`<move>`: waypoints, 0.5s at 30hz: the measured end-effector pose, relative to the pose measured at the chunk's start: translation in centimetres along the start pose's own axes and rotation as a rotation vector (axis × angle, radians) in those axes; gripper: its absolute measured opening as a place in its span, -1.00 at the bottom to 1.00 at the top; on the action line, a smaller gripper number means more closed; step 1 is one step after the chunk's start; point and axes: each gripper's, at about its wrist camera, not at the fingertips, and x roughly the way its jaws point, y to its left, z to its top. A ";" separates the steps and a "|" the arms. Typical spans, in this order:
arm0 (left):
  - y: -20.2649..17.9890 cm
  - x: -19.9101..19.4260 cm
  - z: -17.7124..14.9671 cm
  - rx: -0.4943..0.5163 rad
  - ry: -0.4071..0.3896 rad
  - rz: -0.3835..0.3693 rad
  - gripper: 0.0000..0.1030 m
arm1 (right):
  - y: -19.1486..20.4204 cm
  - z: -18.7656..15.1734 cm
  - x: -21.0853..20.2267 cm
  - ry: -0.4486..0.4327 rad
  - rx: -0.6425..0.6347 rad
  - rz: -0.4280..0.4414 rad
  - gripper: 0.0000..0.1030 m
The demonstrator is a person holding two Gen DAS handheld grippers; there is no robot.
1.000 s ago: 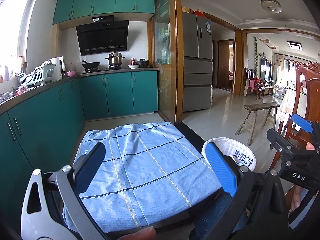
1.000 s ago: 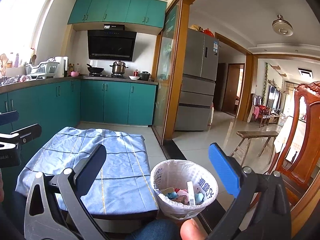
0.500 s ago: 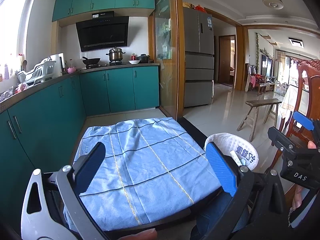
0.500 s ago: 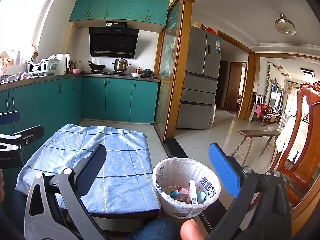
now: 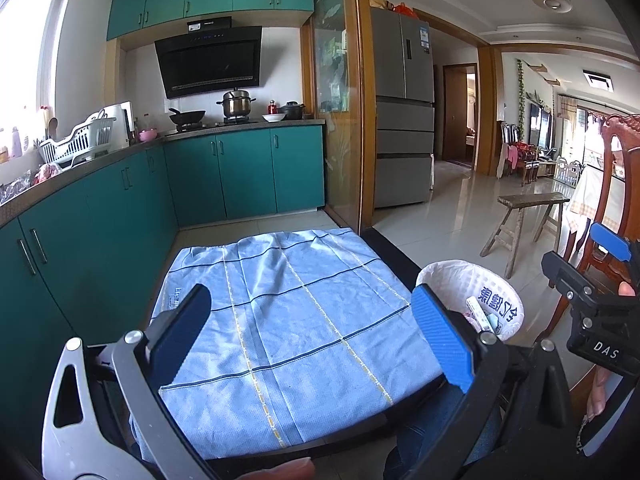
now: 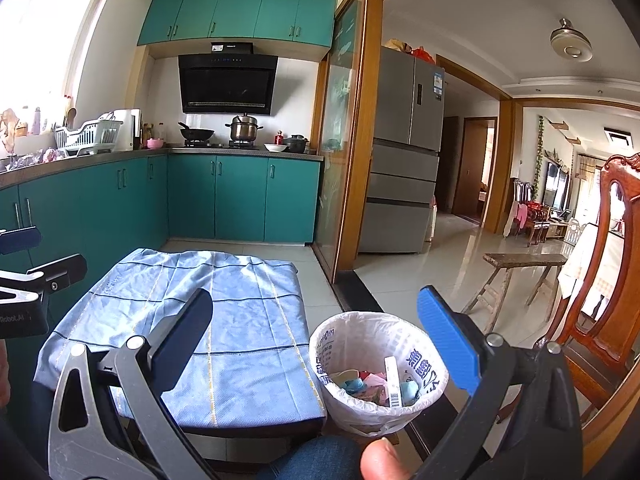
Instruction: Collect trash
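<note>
Both my left fingers (image 5: 308, 332) and right fingers (image 6: 320, 336) gape wide, holding nothing. Near right, the bin (image 6: 340, 336) already holds the trash (image 6: 372, 384). The desk (image 5: 288, 320) cloth looks bare, so I'd scan farther before reaching.

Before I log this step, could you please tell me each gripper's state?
Left gripper: open, holding nothing.
Right gripper: open, holding nothing.

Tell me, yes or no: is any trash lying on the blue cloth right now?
No. In the right wrist view the blue cloth is bare, and the scraps sit inside the lined bin beside it.
</note>
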 end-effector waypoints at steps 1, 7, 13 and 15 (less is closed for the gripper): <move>-0.1 0.1 0.1 -0.001 0.004 0.002 0.94 | -0.1 -0.1 0.0 0.002 0.002 0.001 0.94; -0.4 0.2 0.0 0.006 0.010 0.001 0.94 | -0.7 -0.2 -0.1 0.006 0.015 -0.001 0.94; -0.8 0.1 -0.3 0.011 0.012 0.004 0.94 | -1.0 -0.3 0.0 0.011 0.021 0.004 0.94; -0.8 0.0 -0.4 0.009 0.009 0.024 0.94 | -1.0 -0.4 0.1 0.014 0.020 0.009 0.94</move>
